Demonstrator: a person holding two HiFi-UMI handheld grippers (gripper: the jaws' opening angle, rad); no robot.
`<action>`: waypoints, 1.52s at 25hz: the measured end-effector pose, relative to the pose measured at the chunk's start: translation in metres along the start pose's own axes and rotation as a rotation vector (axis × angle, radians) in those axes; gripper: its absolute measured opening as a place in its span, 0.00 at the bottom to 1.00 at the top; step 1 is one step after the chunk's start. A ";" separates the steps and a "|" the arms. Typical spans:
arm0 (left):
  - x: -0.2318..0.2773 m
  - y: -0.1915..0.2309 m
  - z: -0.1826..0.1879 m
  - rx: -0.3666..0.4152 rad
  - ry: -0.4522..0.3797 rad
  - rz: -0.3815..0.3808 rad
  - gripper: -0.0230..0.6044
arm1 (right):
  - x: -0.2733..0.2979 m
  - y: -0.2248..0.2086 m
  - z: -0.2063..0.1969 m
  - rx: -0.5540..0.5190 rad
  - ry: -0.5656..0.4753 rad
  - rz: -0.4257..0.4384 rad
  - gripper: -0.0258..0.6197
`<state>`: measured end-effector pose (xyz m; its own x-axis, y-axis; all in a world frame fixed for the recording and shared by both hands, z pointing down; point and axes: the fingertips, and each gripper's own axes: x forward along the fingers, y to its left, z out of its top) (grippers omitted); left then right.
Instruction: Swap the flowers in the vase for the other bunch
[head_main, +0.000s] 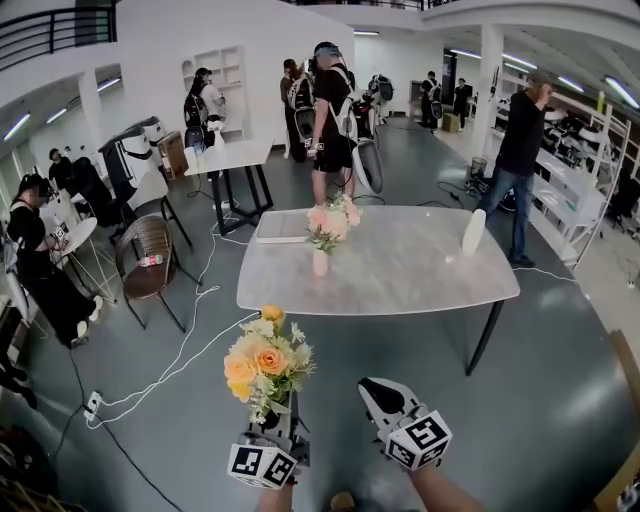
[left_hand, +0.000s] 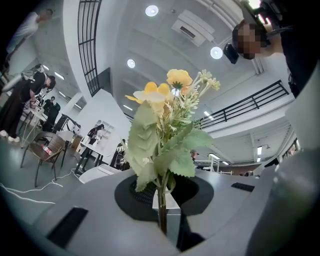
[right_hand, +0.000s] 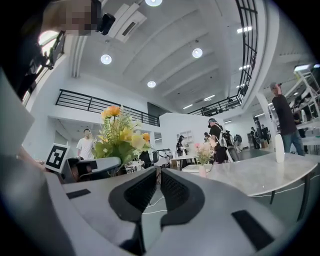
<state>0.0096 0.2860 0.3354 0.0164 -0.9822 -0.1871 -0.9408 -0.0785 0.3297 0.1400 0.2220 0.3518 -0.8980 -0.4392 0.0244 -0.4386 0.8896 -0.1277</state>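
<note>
A yellow and orange flower bunch (head_main: 265, 362) stands upright in my left gripper (head_main: 272, 422), which is shut on its stem low in the head view. In the left gripper view the stem (left_hand: 161, 212) is pinched between the dark pads, with leaves and blooms rising above. My right gripper (head_main: 372, 388) is beside it to the right, shut with nothing in it; its pads (right_hand: 142, 187) meet. Ahead, a small pale vase (head_main: 320, 263) holding pink flowers (head_main: 335, 220) stands on the grey marble table (head_main: 400, 275). Both grippers are well short of the table.
A white tray (head_main: 281, 227) lies at the table's far left and a white bottle (head_main: 473, 231) stands at its right. Several people stand behind the table. A chair (head_main: 150, 258) and floor cables (head_main: 180, 360) are on the left.
</note>
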 end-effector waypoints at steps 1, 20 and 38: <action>0.005 0.007 -0.001 -0.004 0.002 0.000 0.12 | 0.007 -0.002 -0.002 0.003 0.003 -0.002 0.10; 0.149 0.102 -0.032 -0.030 0.022 0.020 0.12 | 0.160 -0.101 -0.018 -0.083 0.042 -0.060 0.10; 0.303 0.194 -0.050 0.010 -0.007 0.087 0.12 | 0.308 -0.206 -0.036 -0.051 0.106 -0.192 0.10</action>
<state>-0.1507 -0.0355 0.3885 -0.0682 -0.9841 -0.1643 -0.9418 0.0092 0.3360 -0.0471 -0.0921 0.4214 -0.7952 -0.5879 0.1483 -0.6006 0.7972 -0.0604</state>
